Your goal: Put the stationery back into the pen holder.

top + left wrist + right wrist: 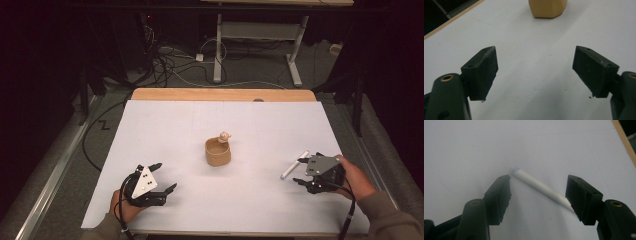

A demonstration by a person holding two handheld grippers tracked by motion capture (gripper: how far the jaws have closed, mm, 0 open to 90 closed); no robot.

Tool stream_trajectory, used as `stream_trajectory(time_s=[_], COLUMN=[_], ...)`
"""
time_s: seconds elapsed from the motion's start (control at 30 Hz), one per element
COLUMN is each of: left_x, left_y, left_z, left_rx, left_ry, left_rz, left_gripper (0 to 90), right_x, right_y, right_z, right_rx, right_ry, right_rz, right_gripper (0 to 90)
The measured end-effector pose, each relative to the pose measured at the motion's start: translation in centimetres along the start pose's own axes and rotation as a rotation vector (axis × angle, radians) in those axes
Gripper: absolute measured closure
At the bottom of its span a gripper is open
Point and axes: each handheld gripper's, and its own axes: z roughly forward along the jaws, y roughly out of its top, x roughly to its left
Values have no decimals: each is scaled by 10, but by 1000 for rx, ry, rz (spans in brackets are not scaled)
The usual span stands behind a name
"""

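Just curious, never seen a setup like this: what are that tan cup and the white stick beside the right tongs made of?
The tan cup looks like matte, unglazed ceramic or wood; its faceted sides show no shine, so I cannot tell which. The white stick looks like smooth plastic or chalk: even white, round, slightly tapered, with a faint bluish tip.

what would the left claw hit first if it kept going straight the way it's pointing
Most likely the tan cup. The open left claw points across bare white table cover toward it, though depth is hard to judge.
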Motion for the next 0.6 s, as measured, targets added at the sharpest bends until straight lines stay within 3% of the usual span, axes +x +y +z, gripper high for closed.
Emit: stream_trajectory(time_s=[0.03,0.07,0.1,0.13,0.2,0.27,0.53,0.6], left_x=[0,0,0,1,1,2,2,2], left_y=[0,0,-1,-1,-2,-2,-4,-4], left_z=[0,0,0,0,0,0,-1,0], left_rx=[-2,-2,0,0,-4,-5,-2,0], left_ry=[-3,-3,-5,-9,-9,-13,-27,-21], left_rz=[-3,-3,-2,-7,-4,-7,-25,-11], left_gripper=[197,198,198,198,199,202,206,206], right_x=[-3,-3,-6,-8,-10,-19,-29,-31], right_y=[4,4,8,14,15,21,35,40], right_z=[4,4,8,17,20,31,43,48], right_rx=[40,40,75,150,164,226,275,288], right_ry=[21,21,53,108,131,183,260,291], right_rz=[-48,-48,-106,-185,-205,-270,-375,-409], right_gripper=[394,394,405,421,432,460,538,558])
